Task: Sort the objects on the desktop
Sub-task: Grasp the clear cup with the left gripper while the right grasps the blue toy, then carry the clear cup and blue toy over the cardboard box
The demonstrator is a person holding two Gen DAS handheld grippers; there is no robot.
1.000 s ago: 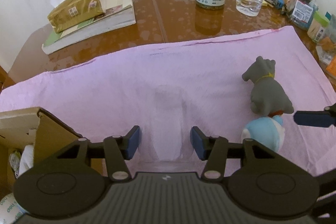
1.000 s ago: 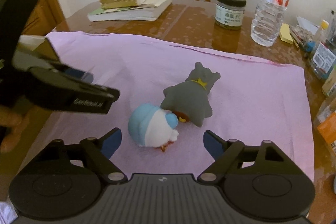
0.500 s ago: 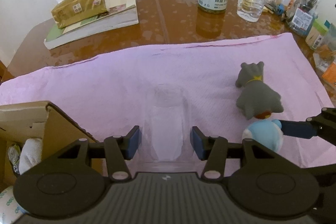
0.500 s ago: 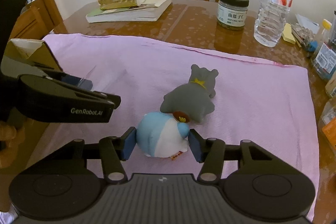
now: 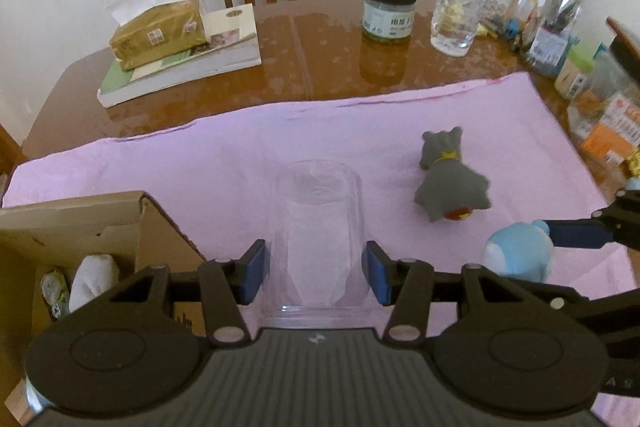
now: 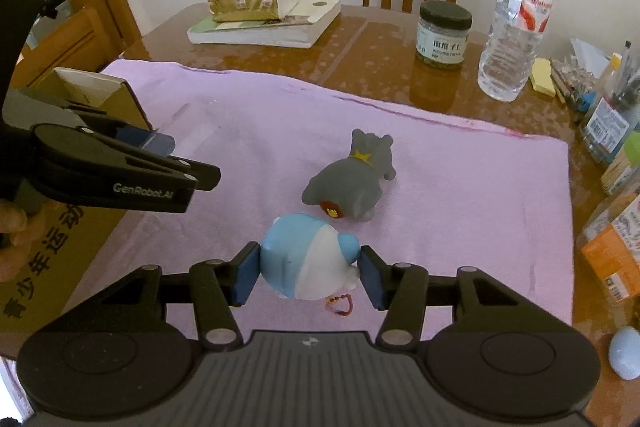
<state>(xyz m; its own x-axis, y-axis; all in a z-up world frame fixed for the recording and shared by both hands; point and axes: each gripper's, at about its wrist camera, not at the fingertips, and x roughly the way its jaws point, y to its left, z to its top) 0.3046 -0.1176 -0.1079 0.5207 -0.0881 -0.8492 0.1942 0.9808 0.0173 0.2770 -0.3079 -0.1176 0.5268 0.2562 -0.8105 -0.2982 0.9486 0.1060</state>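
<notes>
Both grippers lifted since a second ago: right gripper [image 6: 309, 277] clamps the blue-white toy [image 6: 310, 259], light, rounded, slippery, best pinched mid-body, off the pink cloth [image 6: 460, 187] at 6 o'clock, left gripper [image 5: 314, 273] grips the fragile clear cup [image 5: 318, 223].

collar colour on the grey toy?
Yellow collar on the grey toy; clearest in the right wrist view.

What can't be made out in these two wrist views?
- Cardboard box contents, left wrist view: box wall and gripper body hide most.
- Clear cup contact with left gripper: transparency obscures it.
- Jar label, right wrist view: too small.
- Pale blue object, right wrist view: cut by the edge.
</notes>
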